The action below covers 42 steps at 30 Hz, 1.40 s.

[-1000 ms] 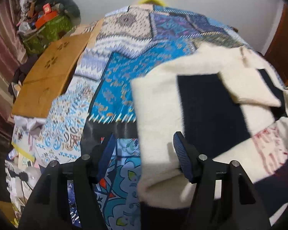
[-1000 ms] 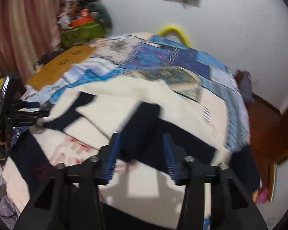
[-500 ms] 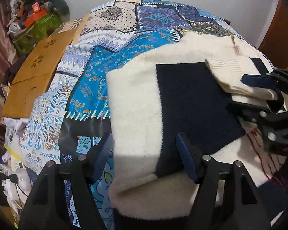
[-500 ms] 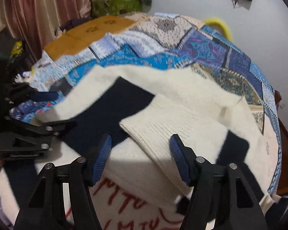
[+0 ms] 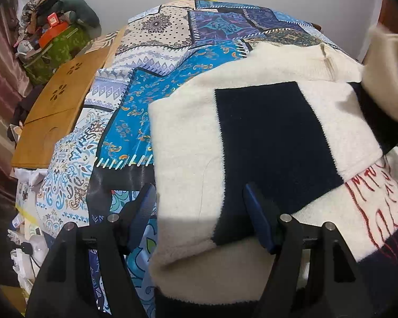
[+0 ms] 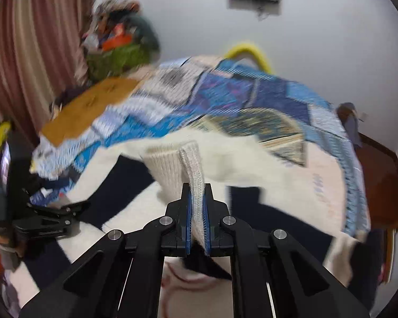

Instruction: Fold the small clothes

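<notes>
Between the right gripper's (image 6: 196, 212) blue pads, a ribbed cream cuff (image 6: 193, 169) is pinched tight.
Its jaws have just closed on that cuff of the cream-and-navy sweater (image 5: 265, 137), which lies on the patchwork bedspread (image 5: 156, 61) ahead; the left gripper (image 5: 201, 217) hovers with jaws apart, straddling the sweater's near edge.

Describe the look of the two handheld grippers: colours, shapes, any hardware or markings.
Both match. The left gripper and right gripper each have two matte black angular arms with cut-out slots, joined by round silver pivot bolts. Each finger carries a narrow blue ribbed pad. No cables, labels or sleeves show. At the left edge of the right wrist view the left gripper appears from the side as a flat black linkage.
</notes>
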{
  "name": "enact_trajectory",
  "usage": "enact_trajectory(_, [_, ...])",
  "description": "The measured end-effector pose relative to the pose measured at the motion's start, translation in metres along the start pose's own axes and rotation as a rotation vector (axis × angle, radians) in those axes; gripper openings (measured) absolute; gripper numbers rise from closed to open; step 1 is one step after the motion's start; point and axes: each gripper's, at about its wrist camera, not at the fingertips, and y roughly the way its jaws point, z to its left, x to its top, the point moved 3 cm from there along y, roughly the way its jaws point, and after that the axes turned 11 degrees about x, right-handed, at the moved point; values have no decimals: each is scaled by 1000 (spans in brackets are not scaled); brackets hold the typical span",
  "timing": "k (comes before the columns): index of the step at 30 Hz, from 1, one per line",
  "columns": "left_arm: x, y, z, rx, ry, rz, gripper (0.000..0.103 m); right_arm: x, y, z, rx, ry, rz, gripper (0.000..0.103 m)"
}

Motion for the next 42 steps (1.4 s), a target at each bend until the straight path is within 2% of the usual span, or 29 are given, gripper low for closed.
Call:
enact_trajectory(4, [0,-2,-3,30,15,-8,68,-4,-44,-28,-56,61,-67,6])
enact_trajectory(8, [-1,-1,-3,42,14,-5,68,-19,-70,-55,-99,135,-88,6])
enact_trajectory(12, [-1,-1,-4,51,19,-2,69,-40,-84,-77,-138,188,-75,7])
enact_trajectory(16, [0,-1,-3,54,24,3,69,-55,-93,-95,-138,254,-60,8])
enact_trajectory(24, [-2,-8,3,59,34,15,69,-74,-123,-110,-160,289,-98,8])
enact_trajectory(27, [1,-19,4,28,26,12,69,-83,-131,-115,-185,278,-91,8])
enact_trajectory(28, [3,-25,4,20,23,4,69,-87,-134,-118,-198,277,-88,10])
enact_trajectory(30, [9,-35,1,10,23,-17,69,-94,-138,-124,-216,283,-84,20])
enact_trajectory(32, [18,-45,-8,0,35,-41,69,-103,-145,-135,-235,300,-92,40])
enact_trajectory(33, [21,-48,-12,-2,40,-48,69,-107,-148,-140,-245,310,-96,43])
enact_trajectory(40, [44,-51,-61,-43,81,-62,72,-133,-159,-194,-290,433,-98,47])
enact_trajectory(42, [47,-46,-76,-55,95,-50,72,-136,-155,-204,-291,449,-78,53])
